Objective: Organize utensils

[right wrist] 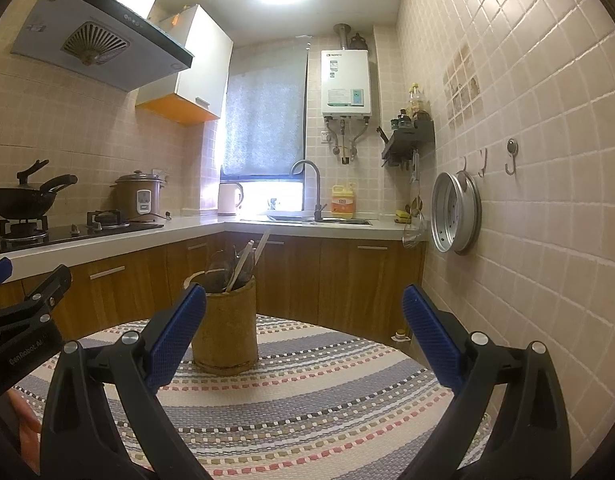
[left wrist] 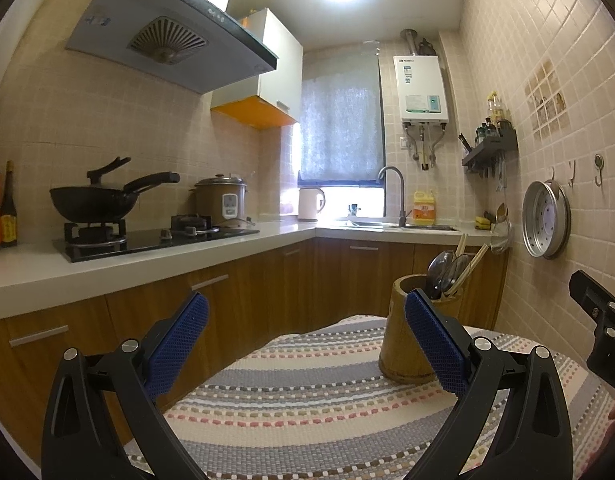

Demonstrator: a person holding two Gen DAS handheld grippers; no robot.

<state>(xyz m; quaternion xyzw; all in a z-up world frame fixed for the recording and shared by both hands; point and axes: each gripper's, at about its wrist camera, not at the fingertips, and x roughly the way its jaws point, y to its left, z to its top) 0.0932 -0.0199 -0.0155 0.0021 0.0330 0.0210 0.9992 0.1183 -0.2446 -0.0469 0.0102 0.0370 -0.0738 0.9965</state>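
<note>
Both grippers, left gripper [left wrist: 305,336] and right gripper [right wrist: 303,328], hover wide open, empty. Holder [right wrist: 224,326] stands on striped mat [right wrist: 307,400], holding spoons [left wrist: 447,270] and chopsticks [left wrist: 473,266]. Thin, stiff, probably slippery; pinch upper shafts.

The wooden utensil holder [left wrist: 403,332] has its right side covered by the left gripper's [left wrist: 306,344] blue pad in the left wrist view; in the right wrist view the right gripper's [right wrist: 304,334] pad hides the holder's upper left rim. The spoons [left wrist: 447,270] and chopsticks [left wrist: 469,266] show only their upper ends; how many there are cannot be told. The right gripper appears only in part at the left wrist view's right edge. Both views cut off the striped mat [left wrist: 307,400] below. The bottles on the wall rack [left wrist: 491,148] are too small to identify.
</note>
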